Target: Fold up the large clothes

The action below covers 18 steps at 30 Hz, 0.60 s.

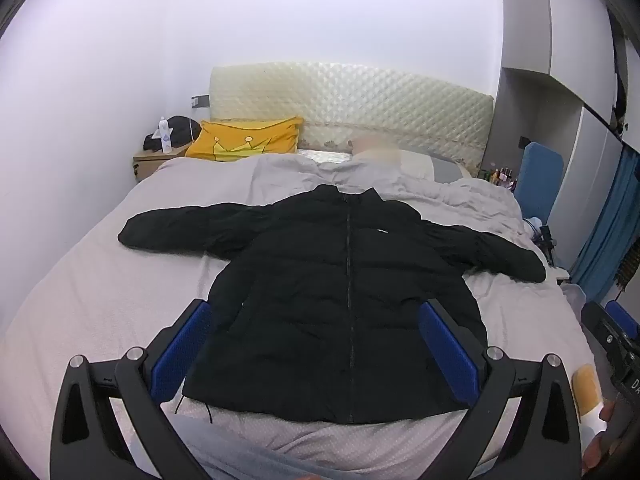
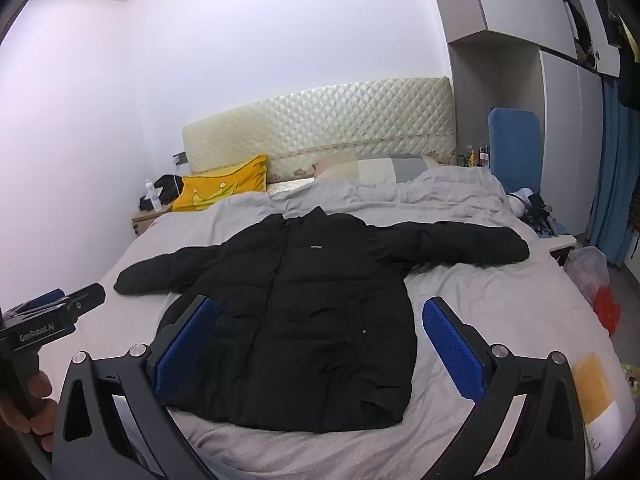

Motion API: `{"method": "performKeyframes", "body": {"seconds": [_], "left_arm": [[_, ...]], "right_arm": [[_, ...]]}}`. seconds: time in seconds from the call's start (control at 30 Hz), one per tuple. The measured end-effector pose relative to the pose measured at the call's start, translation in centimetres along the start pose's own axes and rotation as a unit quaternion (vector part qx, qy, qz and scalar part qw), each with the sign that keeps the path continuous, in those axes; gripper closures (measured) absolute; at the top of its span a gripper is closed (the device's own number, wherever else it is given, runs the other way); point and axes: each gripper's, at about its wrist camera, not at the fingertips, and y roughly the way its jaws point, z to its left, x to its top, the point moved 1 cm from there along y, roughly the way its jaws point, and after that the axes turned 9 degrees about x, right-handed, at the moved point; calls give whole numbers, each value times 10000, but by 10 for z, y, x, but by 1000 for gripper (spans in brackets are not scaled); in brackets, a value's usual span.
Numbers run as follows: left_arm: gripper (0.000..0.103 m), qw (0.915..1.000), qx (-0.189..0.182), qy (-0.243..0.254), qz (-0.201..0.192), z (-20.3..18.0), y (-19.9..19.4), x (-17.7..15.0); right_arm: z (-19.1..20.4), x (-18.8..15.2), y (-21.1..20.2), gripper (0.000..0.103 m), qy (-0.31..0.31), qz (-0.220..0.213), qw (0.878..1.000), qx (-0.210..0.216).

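Observation:
A black puffer jacket [image 1: 340,300] lies flat, front up and zipped, on the grey bed [image 1: 92,304], both sleeves spread sideways. It also shows in the right wrist view [image 2: 304,312]. My left gripper [image 1: 316,344] is open and empty, held above the jacket's hem at the bed's near edge. My right gripper [image 2: 320,340] is open and empty, above the hem's right part. The left gripper's body [image 2: 48,316] shows at the left of the right wrist view, and the right gripper's body [image 1: 616,340] at the right of the left wrist view.
A yellow pillow [image 1: 244,140] and a cream headboard [image 1: 352,100] stand at the bed's far end, with rumpled bedding [image 2: 420,192]. A nightstand with a bottle [image 1: 165,140] is far left. A blue chair [image 2: 514,148], wardrobes and bags [image 2: 592,276] stand along the right.

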Motion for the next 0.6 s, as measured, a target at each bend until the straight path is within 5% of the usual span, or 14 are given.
{"method": "performKeyframes", "body": {"seconds": [0.6], "left_arm": [[0, 9997, -210, 124, -3, -3, -7, 0]], "right_arm": [[6, -7, 3, 0, -180, -48, 9998, -111]]}}
